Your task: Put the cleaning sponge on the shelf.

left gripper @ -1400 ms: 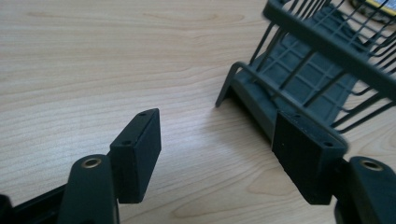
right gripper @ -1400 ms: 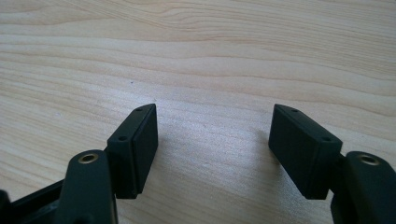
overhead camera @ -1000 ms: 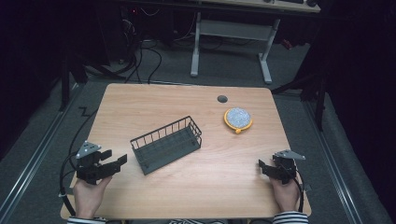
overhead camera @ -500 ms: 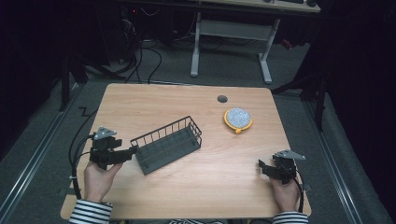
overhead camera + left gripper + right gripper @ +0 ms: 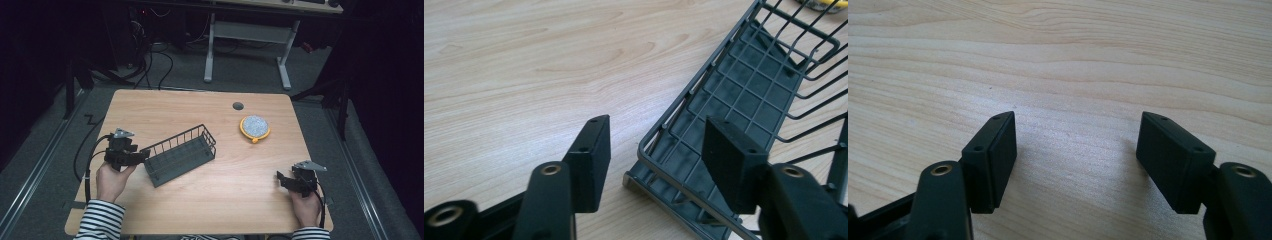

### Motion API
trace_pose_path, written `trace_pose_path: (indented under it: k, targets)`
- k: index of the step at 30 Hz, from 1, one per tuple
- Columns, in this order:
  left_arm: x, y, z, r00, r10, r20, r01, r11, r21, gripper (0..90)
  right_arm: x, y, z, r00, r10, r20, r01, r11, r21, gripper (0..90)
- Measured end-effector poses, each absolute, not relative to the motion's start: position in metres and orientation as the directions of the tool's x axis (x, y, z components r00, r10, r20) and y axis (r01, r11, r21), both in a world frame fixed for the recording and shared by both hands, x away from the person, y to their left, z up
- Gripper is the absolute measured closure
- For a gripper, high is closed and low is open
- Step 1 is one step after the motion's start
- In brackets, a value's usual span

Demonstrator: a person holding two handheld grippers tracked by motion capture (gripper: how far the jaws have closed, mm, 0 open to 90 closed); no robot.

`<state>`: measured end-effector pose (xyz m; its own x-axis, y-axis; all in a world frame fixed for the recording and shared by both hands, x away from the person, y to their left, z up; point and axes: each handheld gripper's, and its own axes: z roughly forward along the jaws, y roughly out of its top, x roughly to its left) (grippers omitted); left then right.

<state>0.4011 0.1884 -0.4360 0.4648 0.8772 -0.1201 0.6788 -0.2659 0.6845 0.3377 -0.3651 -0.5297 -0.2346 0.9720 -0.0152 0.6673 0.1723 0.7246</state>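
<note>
A dark grey wire basket (image 5: pixel 181 155) lies slanted on the middle of the wooden table (image 5: pixel 200 110). My left gripper (image 5: pixel 141 156) is open at the basket's near left end. In the left gripper view the basket's end rim (image 5: pixel 684 165) runs between the two jaws, one jaw outside and one over the mesh floor, with my left gripper (image 5: pixel 656 155) not closed on it. My right gripper (image 5: pixel 281 179) rests open near the table's front right, and in the right gripper view my right gripper (image 5: pixel 1075 140) has bare wood between its jaws.
A round yellow-rimmed dish with a grey speckled top (image 5: pixel 255 127) sits at the back right, beside a dark cable hole (image 5: pixel 238 106). Behind the table stands a white desk frame (image 5: pixel 247 35). Cables trail off the left edge.
My left gripper moved forward and right from the table's front left up to the basket's near end. The right gripper stayed put.
</note>
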Motion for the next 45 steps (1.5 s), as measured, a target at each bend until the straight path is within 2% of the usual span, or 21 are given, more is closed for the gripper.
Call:
trace_pose_path:
  k: [13, 25, 45]
  targets:
    - [0.41, 0.179, -0.445, 0.478, 0.874, -0.083, 0.693, -0.318, 0.647, 62.0, 0.337, -0.364, -0.53, -0.239, 0.971, -0.012, 0.669, 0.174, 0.723, 32.1]
    - [0.412, 0.174, -0.447, 0.471, 0.878, -0.088, 0.696, -0.309, 0.648, 71.3, 0.337, -0.365, -0.53, -0.244, 0.97, -0.013, 0.668, 0.177, 0.723, 31.5]
    - [0.414, 0.147, -0.449, 0.475, 0.872, -0.119, 0.688, -0.283, 0.668, 72.1, 0.337, -0.364, -0.53, -0.246, 0.969, -0.014, 0.668, 0.18, 0.722, 31.1]
